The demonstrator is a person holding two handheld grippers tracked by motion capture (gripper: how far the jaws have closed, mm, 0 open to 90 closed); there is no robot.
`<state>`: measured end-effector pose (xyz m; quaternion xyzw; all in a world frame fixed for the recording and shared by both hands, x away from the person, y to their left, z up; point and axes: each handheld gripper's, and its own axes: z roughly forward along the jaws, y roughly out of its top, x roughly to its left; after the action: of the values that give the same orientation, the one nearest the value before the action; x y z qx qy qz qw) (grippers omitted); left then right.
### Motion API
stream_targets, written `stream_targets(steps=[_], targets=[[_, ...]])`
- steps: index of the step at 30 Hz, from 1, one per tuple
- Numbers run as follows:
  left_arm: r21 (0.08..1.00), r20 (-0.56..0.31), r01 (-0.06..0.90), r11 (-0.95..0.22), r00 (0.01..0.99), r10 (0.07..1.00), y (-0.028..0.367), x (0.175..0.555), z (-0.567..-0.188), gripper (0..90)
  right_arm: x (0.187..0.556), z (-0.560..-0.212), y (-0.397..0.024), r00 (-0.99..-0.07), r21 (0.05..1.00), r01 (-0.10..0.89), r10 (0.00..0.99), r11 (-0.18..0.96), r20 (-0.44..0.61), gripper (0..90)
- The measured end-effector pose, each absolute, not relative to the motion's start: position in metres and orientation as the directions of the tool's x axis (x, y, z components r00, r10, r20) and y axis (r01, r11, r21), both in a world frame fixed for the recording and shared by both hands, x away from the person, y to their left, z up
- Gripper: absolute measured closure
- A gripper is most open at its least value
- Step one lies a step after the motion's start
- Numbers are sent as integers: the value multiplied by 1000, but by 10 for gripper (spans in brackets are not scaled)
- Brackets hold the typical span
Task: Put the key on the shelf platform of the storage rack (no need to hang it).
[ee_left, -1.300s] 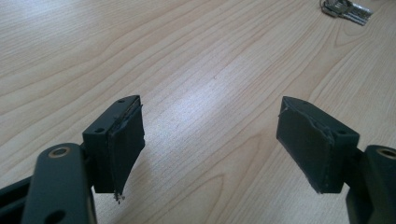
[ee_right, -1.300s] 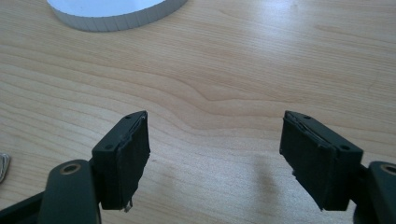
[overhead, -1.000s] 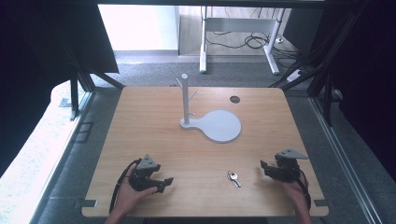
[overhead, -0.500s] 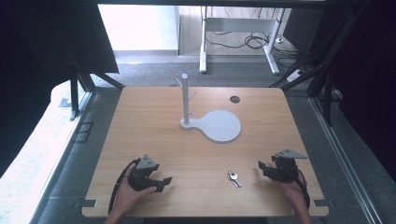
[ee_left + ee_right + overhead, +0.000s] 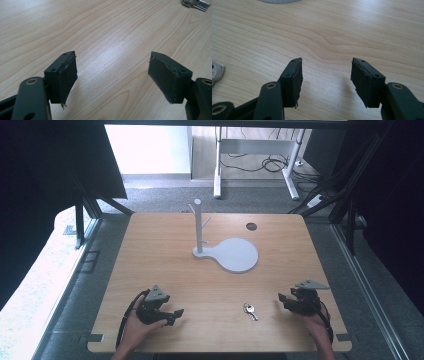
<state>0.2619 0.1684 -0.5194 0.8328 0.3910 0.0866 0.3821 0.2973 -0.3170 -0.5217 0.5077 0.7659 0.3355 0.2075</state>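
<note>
A small bunch of keys lies flat on the wooden table, near its front edge, between the two hands. My left gripper rests at the front left, pointing right toward the keys, jaws wide open and empty. In the left gripper view the gripper frames bare wood, and the keys lie far off at the top right. My right gripper sits at the front right, pointing left. Its jaws have just been closing but still stand open with nothing between them. A key shows at that view's left edge.
A white stand with a round flat base and an upright post with short pegs occupies the table's middle. A dark round hole sits at the back right. Black frame bars flank the table.
The right gripper's jaws look a little narrower than a second ago. Both hands and the keys have stayed in place.
</note>
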Motion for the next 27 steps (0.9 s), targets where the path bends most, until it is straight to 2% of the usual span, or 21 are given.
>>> stream_targets(steps=[16,27], targets=[[706,-152,591,-391,665,732,174,263,-518,235,297,-510,-318,-453,683,667,890,297,55,453],[707,-158,591,-388,667,728,172,261,-516,235,295,-476,-304,-569,650,624,823,433,-1,491]])
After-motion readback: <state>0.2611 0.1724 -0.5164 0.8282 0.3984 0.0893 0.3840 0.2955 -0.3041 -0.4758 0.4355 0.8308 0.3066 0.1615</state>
